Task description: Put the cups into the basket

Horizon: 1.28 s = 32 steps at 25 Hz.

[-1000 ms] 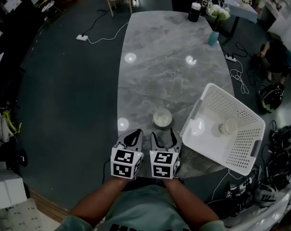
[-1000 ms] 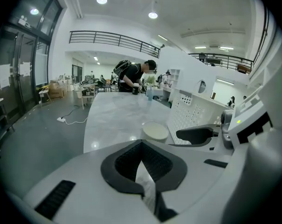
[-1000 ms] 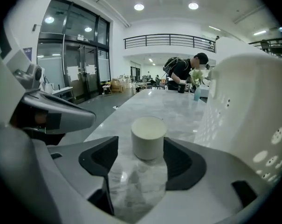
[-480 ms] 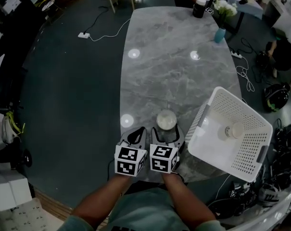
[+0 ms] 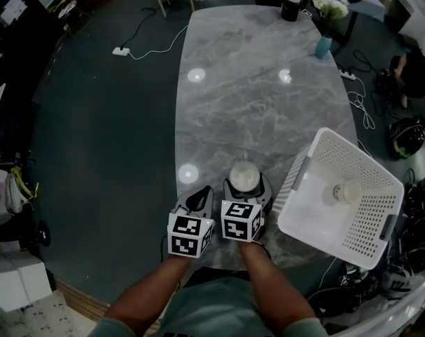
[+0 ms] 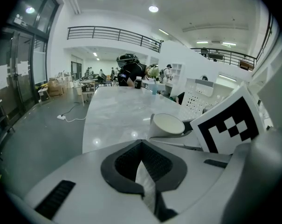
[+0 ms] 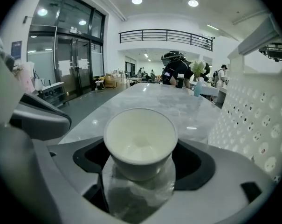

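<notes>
My left gripper (image 5: pixel 197 199) sat low over the near edge of the worktop (image 5: pixel 233 104), its jaws pressed together on nothing, so it had no part in this step. Just to its right, my right gripper (image 5: pixel 246 188) had just been spreading its jaws, and they stood wide with the white cup (image 7: pixel 141 141) between them. The cup was upright on the marble, close to the near edge, mouth up. As far as I could see, the pads were clear of its wall on both sides, so I was not yet gripping it.

Further right, the white basket (image 5: pixel 352 149) sat at the near right corner of the worktop, hanging out past the right edge. A second cup (image 5: pixel 344 190) lay inside it already, on its side.

I judged this to be the reach for the cup left on the worktop. The next move called for closing gently on the thin wall, low enough not to crush the rim. After that came a lift clear of the basket's near wall and a carry to the right.
</notes>
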Each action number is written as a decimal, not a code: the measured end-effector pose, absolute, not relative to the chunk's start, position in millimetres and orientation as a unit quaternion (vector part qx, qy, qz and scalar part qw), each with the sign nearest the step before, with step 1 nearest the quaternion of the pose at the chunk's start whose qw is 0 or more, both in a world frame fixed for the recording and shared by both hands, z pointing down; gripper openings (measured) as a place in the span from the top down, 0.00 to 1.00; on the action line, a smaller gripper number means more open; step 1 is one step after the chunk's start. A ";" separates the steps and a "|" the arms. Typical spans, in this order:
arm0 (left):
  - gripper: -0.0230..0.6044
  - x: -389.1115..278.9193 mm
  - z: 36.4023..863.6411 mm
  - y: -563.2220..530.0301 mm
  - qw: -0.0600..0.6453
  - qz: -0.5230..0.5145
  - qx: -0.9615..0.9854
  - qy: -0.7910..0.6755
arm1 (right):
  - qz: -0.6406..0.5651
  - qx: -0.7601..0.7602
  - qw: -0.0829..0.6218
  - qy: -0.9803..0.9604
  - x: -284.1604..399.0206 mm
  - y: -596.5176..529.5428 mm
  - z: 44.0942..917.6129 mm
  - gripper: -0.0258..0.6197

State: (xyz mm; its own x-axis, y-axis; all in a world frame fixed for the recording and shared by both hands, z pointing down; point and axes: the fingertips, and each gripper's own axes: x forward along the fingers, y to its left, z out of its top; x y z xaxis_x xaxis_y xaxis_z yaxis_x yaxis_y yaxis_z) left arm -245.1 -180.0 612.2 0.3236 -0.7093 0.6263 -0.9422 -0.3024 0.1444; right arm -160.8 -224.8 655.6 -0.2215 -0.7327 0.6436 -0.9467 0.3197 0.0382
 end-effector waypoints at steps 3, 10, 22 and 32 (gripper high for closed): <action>0.96 -245.0 614.6 -182.2 0.254 0.230 0.773 -0.533 | 0.183 0.547 0.295 -0.762 -162.2 -229.1 661.3 0.35; 0.96 -249.6 615.3 -187.6 0.255 0.230 0.772 -0.536 | 0.165 0.535 0.305 -0.770 -167.5 -241.2 667.9 0.34; 0.96 -259.5 607.3 -176.8 0.255 0.220 0.764 -0.550 | 0.194 0.518 0.274 -0.787 -177.0 -226.9 642.9 0.34; 0.96 -265.8 581.3 -142.1 0.262 0.210 0.751 -0.568 | 0.169 0.490 0.223 -0.826 -193.4 -187.0 559.1 0.34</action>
State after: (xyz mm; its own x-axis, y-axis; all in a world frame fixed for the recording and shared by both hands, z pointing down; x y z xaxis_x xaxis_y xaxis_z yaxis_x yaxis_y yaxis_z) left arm -265.8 -142.1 581.3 0.2664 -0.7439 0.6129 -0.9637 -0.2173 0.1551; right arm -193.4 -187.0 559.1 -0.4203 -0.7341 0.5334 -0.8847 0.4620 -0.0614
